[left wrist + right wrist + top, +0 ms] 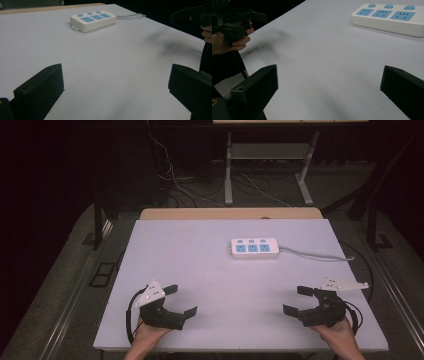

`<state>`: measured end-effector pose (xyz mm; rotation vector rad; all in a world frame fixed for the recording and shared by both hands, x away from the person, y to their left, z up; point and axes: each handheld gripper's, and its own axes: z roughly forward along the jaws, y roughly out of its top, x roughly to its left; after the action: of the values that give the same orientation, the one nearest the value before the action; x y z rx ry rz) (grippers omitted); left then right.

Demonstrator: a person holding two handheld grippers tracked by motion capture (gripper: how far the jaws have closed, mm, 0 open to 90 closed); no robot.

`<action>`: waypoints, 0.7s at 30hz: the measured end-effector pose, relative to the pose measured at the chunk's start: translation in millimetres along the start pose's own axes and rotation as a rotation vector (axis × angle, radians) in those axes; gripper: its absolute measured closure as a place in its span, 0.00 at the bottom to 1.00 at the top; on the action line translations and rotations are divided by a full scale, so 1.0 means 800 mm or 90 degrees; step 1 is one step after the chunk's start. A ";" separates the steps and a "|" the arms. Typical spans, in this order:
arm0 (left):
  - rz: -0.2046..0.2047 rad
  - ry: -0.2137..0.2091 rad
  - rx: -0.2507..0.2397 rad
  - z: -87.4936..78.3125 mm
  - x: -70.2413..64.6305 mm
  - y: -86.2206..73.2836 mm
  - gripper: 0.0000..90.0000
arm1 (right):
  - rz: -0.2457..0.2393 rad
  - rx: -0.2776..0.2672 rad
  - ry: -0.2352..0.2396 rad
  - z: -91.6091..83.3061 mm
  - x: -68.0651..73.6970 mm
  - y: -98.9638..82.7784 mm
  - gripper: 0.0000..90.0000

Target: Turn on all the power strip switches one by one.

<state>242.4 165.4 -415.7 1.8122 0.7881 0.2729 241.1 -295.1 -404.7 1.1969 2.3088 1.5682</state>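
The left gripper (180, 300) sits at the near left, gripped from below by the person's left hand (146, 336), its black jaws spread wide with nothing between them and pointing right and a little toward the far side. The right gripper (298, 300) sits at the near right in the right hand (334, 331), jaws likewise wide apart and empty, pointing left. The two grippers face each other, well apart.

The high view looks forward and down on the whole desk (200, 270). Each gripper view sits low behind its own hand-held gripper, close to the desk; all three share the strip (253, 248) ahead.
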 end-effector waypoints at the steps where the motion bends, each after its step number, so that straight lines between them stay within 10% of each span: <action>1: 0.000 0.000 0.000 0.000 0.000 0.000 0.00 | 0.000 0.000 0.000 0.000 0.000 0.000 0.01; 21: -0.006 -0.008 0.008 0.003 0.003 0.000 0.00 | -0.003 0.027 0.003 0.004 -0.002 0.002 0.01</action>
<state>245.8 165.1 -417.0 1.8193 0.7908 0.2511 244.4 -293.4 -405.7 1.1969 2.3578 1.5305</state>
